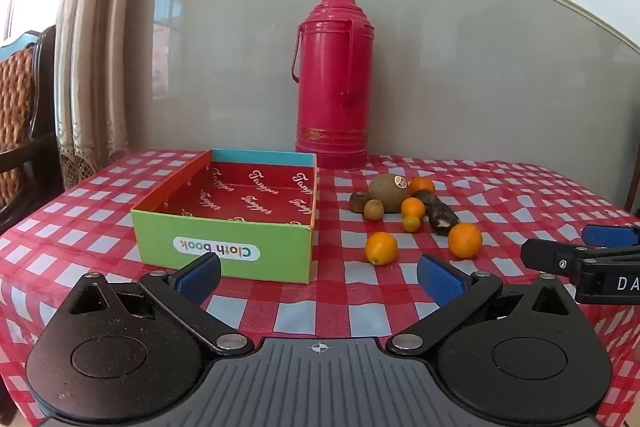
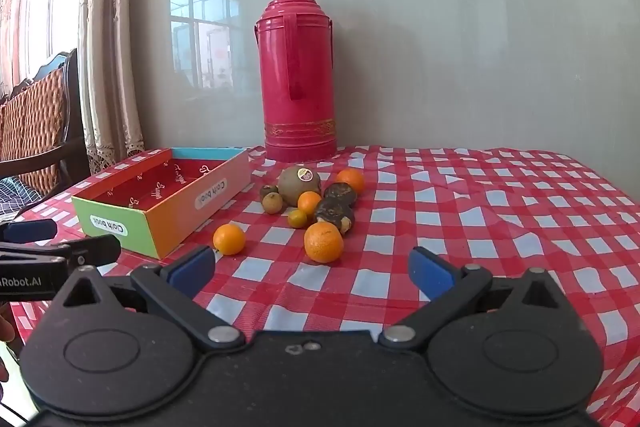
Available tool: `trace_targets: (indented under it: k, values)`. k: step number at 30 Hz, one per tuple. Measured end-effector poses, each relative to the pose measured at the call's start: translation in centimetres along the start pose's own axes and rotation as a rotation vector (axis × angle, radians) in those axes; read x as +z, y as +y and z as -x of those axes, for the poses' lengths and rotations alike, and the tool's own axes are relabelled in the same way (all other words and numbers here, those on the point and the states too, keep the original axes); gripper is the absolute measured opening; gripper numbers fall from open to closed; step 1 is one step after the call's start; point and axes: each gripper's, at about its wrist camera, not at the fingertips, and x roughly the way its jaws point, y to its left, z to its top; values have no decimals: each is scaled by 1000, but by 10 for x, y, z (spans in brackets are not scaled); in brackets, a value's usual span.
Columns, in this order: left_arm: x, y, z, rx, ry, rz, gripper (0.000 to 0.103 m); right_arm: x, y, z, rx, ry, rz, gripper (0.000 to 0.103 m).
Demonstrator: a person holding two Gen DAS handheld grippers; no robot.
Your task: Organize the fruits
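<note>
Both grippers are wide open and hold nothing. The left gripper (image 1: 319, 273) hangs over the near edge of the bench (image 1: 100, 187), just in front of the box (image 1: 224, 251). The right gripper (image 2: 311, 269) hangs in front of the fruit pile.

The box is the landmark. It is open on top and nothing is in it. All the fruit lies to the right of the box, on the checked cloth. A small orange (image 1: 381, 247) is the fruit nearest to the box and sits apart from the pile. A bigger orange (image 2: 323, 242) lies a little farther right, closest to the right gripper. Behind these two, farther from the grippers, sit a kiwi (image 2: 298, 185) with a sticker, more small oranges, some little brown fruits and two dark lumpy ones, all crowded and touching. A tall red flask (image 1: 334, 79) stands behind the box, at its back right corner, against the wall.

The job has not started, I think. The likely first step is to pick one fruit and put it in the box.

To do it well, start with a loose orange, not the crowded pile. Round fruit rolls, so bring the fingers down on both sides of its middle. Close gently so it does not squash or pop out. Lift it clear over the box wall, then let go low inside. Keep the two grippers apart so they do not bump.
</note>
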Motion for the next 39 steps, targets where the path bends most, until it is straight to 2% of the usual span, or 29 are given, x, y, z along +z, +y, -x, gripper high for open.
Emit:
trace_targets:
  k: [39]
  values:
    - [0, -2, -1, 0, 14, -20, 103, 0, -1, 1, -9, 14, -1, 97]
